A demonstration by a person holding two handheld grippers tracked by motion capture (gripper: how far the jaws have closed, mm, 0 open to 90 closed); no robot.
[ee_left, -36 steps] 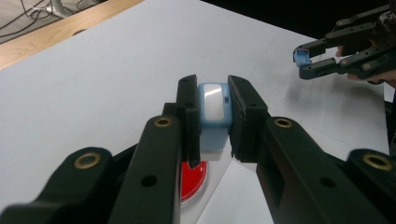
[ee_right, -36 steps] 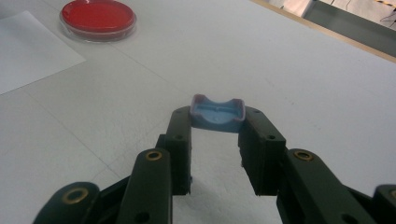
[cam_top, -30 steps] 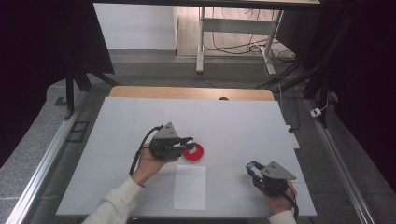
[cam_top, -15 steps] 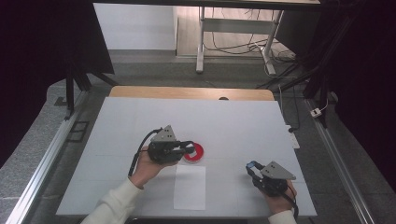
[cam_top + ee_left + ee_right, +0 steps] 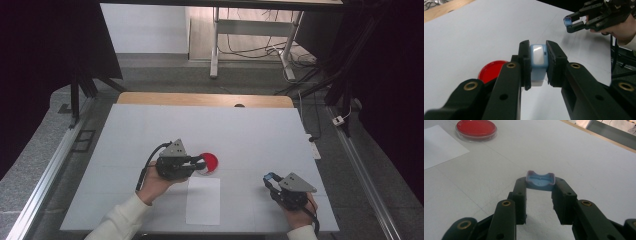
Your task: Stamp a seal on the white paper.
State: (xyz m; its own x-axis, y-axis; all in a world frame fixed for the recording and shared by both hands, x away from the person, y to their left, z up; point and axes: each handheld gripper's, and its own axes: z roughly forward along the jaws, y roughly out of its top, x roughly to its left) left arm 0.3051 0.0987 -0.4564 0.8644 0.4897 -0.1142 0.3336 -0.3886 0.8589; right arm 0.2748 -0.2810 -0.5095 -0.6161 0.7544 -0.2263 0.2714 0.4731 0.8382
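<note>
On the pale grey table (image 5: pixel 150 130), the left gripper (image 5: pixel 539 62) pinches a small blue-and-white plastic block (image 5: pixel 538 58) by its flat sides; it looks light, stiff, slick. Farther off, the right gripper (image 5: pixel 540 185) clamps a flexing blue plastic cap (image 5: pixel 540 180). A round red dish (image 5: pixel 207 162) lies beyond.

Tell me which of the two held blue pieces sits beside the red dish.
The pale blue block in the left gripper, beside the red dish; the right gripper holds its blue cap far off.
</note>
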